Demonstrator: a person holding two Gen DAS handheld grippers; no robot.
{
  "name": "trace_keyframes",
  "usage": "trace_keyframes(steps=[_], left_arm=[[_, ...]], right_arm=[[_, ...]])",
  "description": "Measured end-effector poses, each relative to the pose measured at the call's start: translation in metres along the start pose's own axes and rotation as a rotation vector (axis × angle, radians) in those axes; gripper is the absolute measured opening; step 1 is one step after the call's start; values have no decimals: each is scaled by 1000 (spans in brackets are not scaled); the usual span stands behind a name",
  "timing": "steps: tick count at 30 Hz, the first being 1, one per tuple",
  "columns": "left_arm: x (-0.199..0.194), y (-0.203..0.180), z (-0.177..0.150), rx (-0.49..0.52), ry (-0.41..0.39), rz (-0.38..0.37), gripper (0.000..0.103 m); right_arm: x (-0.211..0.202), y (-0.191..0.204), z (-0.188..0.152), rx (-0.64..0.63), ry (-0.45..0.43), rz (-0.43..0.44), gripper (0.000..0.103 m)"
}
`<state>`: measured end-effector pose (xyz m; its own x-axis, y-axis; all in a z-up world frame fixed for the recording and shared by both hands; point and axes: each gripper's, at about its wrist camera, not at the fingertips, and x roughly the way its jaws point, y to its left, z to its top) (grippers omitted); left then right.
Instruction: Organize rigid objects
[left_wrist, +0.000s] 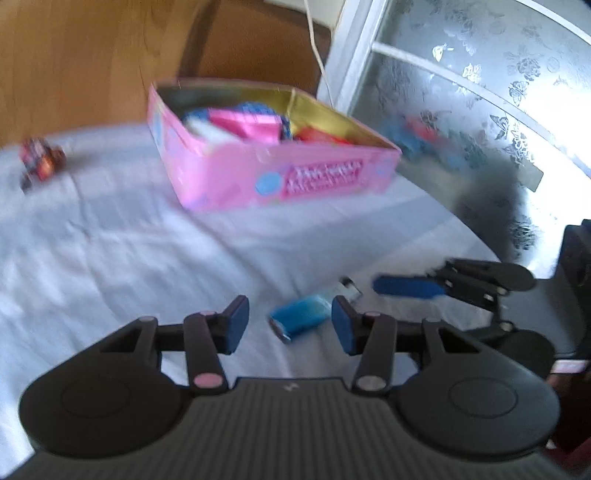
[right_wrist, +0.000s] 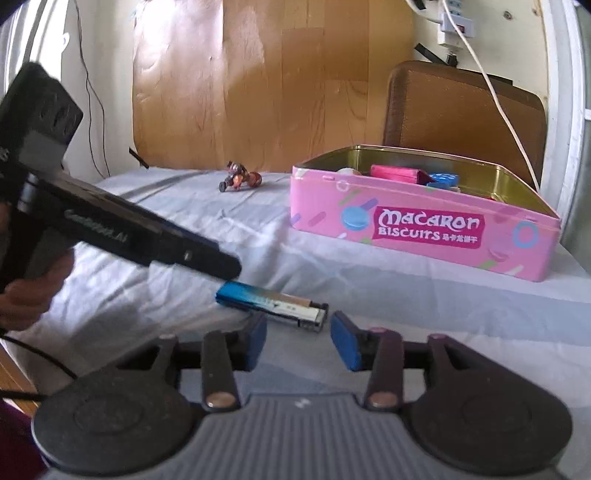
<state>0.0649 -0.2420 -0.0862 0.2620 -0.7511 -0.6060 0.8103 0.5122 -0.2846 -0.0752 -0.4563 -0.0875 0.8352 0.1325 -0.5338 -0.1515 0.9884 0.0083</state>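
Blue lighter (right_wrist: 271, 303) lies flat on the sheeted bed, near the pink tin (right_wrist: 424, 236). Both claws, left (left_wrist: 285, 325) and right (right_wrist: 298, 341), apart, empty. Lighter looks light, rigid, slick; best pinched across its narrow body.

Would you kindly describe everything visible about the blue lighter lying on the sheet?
The blue lighter is a slim, flat bar, its glossy body fading from deep blue to pale, with a silvery metal head at one end. It lies flat on the wrinkled pale sheet, nearer than the pink tin, just ahead of both sets of open jaws. Nothing grips it; only the sheet touches it.
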Motion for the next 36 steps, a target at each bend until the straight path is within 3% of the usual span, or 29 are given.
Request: trace_keyframes(steps=[5, 11, 18, 27, 33, 36], left_arm=[[10, -11, -6, -19, 3, 8, 37], [17, -23, 1, -4, -6, 17, 36], [31, -49, 42, 77, -65, -6, 36], [66, -70, 125, 167, -193, 29, 36], [109, -47, 146, 115, -196, 66, 37], [120, -40, 144, 88, -196, 150, 38]], right_arm=[[17, -5, 2, -22, 26, 9, 44], [16, -11, -2, 1, 9, -4, 45], [-3, -31, 4, 28, -84, -115, 44], [9, -82, 60, 25, -239, -265, 44], [53, -121, 81, 53, -213, -300, 45], [79, -130, 80, 100, -202, -308, 46]])
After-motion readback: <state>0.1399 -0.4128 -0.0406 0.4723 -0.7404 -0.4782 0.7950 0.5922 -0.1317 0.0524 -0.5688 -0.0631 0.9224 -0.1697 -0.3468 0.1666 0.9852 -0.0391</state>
